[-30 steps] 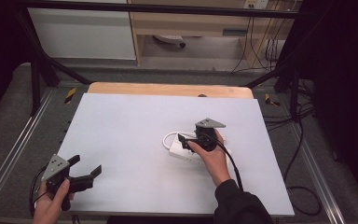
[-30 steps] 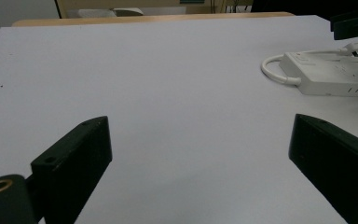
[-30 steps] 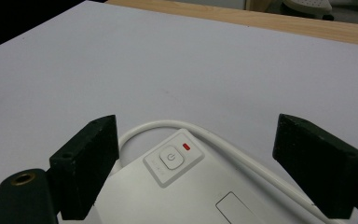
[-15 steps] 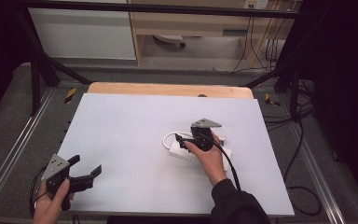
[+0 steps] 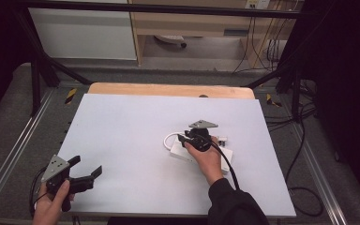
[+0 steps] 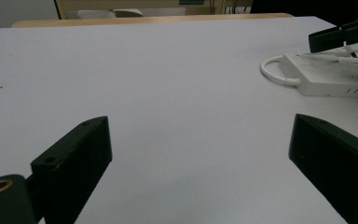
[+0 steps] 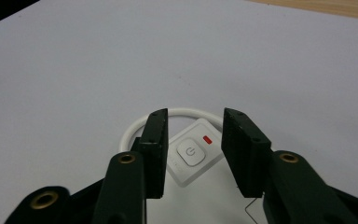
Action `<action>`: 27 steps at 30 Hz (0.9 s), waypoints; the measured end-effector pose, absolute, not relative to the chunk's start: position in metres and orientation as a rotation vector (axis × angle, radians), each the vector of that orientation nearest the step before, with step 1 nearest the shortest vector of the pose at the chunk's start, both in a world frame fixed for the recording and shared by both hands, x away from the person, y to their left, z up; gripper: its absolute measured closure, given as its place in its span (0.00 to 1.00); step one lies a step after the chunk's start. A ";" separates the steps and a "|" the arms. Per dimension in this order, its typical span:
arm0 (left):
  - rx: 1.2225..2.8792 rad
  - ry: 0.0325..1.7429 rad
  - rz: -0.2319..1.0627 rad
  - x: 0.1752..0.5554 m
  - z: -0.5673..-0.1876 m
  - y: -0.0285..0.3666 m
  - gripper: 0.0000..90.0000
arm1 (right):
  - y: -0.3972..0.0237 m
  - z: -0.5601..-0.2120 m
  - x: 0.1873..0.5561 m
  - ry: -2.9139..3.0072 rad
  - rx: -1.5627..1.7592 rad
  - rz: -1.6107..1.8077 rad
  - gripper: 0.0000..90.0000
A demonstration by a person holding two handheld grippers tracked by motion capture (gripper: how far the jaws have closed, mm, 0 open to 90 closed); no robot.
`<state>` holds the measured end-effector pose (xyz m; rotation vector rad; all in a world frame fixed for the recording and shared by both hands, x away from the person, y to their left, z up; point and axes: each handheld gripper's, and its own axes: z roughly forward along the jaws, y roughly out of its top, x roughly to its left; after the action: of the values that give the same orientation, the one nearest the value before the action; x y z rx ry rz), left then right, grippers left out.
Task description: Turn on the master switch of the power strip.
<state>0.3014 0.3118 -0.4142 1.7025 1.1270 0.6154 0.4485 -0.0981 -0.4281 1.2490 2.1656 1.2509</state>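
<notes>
Black left gripper (image 5: pixel 85 174) at table's (image 5: pixel 122 122) 7 o'clock, jaws wide apart, nothing between. White power strip (image 5: pixel 183 153) just right of centre, 4 o'clock side. Right gripper (image 5: pixel 183 139) above strip's switch end, jaws just been closing, straddling power button (image 7: pixel 192 153), pads not pressing.

The white rectangular power strip (image 7: pixel 193 156) looks like smooth plastic with a light gloss, and its white looped cable (image 6: pixel 272 72) has the same finish. The black jaws of the right gripper (image 7: pixel 193 154) seem matt hard plastic with brass-coloured metal rivets. The pale grey table surface (image 5: pixel 136 136) is matt and smooth; its far edge (image 5: pixel 168 89) shows light wood.
</notes>
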 end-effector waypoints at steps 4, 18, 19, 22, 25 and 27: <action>1.700 1.127 0.614 0.301 -0.414 0.311 0.06 | -0.097 -0.429 0.449 2.179 1.242 1.240 0.80; 1.704 1.122 0.616 0.302 -0.414 0.311 0.07 | -0.094 -0.429 0.450 2.218 1.226 1.191 1.00; 1.703 1.123 0.615 0.302 -0.414 0.311 0.06 | -0.093 -0.429 0.450 2.223 1.224 1.185 1.00; 1.703 1.124 0.615 0.302 -0.414 0.311 0.06 | -0.092 -0.429 0.450 2.234 1.213 1.178 1.00; 1.705 1.123 0.614 0.302 -0.414 0.310 0.07 | -0.091 -0.429 0.451 2.234 1.202 1.169 1.00; 1.705 1.123 0.616 0.302 -0.414 0.310 0.06 | -0.090 -0.429 0.452 2.238 1.201 1.160 1.00</action>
<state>0.3016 0.3105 -0.4143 1.7051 1.1227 0.6162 0.4524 -0.0896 -0.4292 1.2007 2.2383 1.1600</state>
